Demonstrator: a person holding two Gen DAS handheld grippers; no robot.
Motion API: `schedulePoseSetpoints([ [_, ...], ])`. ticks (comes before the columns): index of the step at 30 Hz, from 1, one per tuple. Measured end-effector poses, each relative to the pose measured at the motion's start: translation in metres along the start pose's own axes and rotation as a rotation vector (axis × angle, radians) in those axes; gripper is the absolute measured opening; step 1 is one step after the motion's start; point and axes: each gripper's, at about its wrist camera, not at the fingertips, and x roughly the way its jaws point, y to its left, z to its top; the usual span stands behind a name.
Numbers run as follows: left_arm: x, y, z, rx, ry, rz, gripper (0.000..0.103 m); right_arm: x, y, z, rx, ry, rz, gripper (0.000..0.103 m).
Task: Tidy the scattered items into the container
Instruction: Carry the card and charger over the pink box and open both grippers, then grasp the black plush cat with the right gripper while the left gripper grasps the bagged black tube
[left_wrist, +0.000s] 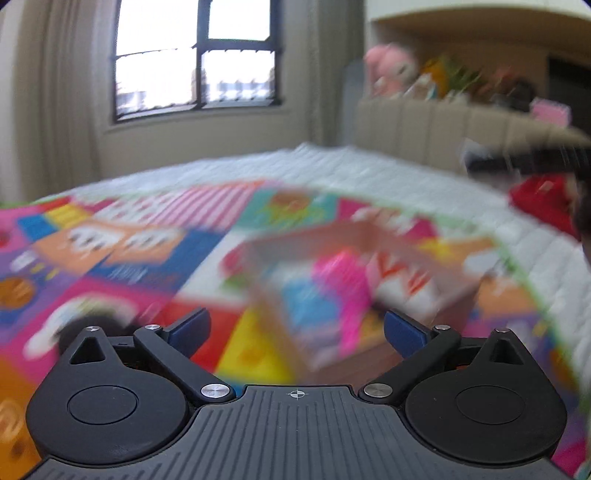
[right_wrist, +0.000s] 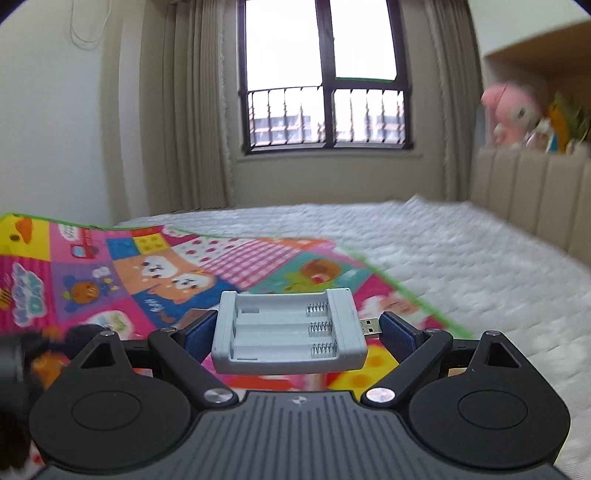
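Progress looked partial: our right gripper held the grey battery charger between its fingers above the play mat, our left gripper gaped empty near the part-filled cardboard box.

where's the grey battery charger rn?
Right wrist view: battery charger sits between the right gripper fingers, lifted over the colourful play mat.

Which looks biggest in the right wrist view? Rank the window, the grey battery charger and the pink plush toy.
1. window
2. grey battery charger, held close to the camera, so its apparent size is inflated
3. pink plush toy, far off by the headboard
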Motion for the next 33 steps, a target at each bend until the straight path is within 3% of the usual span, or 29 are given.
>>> schedulePoseSetpoints([
  [3, -0.016, 0.014, -0.022, -0.058, 0.036, 0.004, 0.103, 0.038, 0.014, 0.001, 0.019, 0.084, 0.04, 0.093],
  [5, -0.032, 0.022, -0.037, -0.095, 0.037, 0.02, 0.103, 0.058, 0.022, -0.002, 0.019, 0.137, 0.022, 0.098],
  [12, -0.063, 0.051, -0.079, -0.215, 0.068, 0.159, 0.103, 0.044, 0.044, -0.007, 0.019, 0.161, 0.039, 0.101],
  [19, -0.084, 0.076, -0.105, -0.28, 0.018, 0.244, 0.103, 0.051, 0.143, -0.022, -0.207, 0.19, 0.118, 0.103],
  [24, -0.086, 0.08, -0.12, -0.292, -0.007, 0.241, 0.103, 0.082, 0.221, -0.042, -0.3, 0.247, 0.206, 0.103],
  [28, -0.087, 0.08, -0.122, -0.295, -0.024, 0.216, 0.103, 0.113, 0.269, -0.05, -0.337, 0.27, 0.239, 0.095],
  [30, -0.085, 0.082, -0.123, -0.304, -0.013, 0.207, 0.103, 0.131, 0.285, -0.044, -0.313, 0.272, 0.246, 0.097],
  [31, -0.085, 0.083, -0.123, -0.312, -0.014, 0.201, 0.103, 0.141, 0.291, -0.041, -0.297, 0.283, 0.256, 0.103],
  [33, -0.086, 0.086, -0.125, -0.33, -0.022, 0.186, 0.103, 0.162, 0.304, -0.039, -0.282, 0.303, 0.254, 0.103],
])
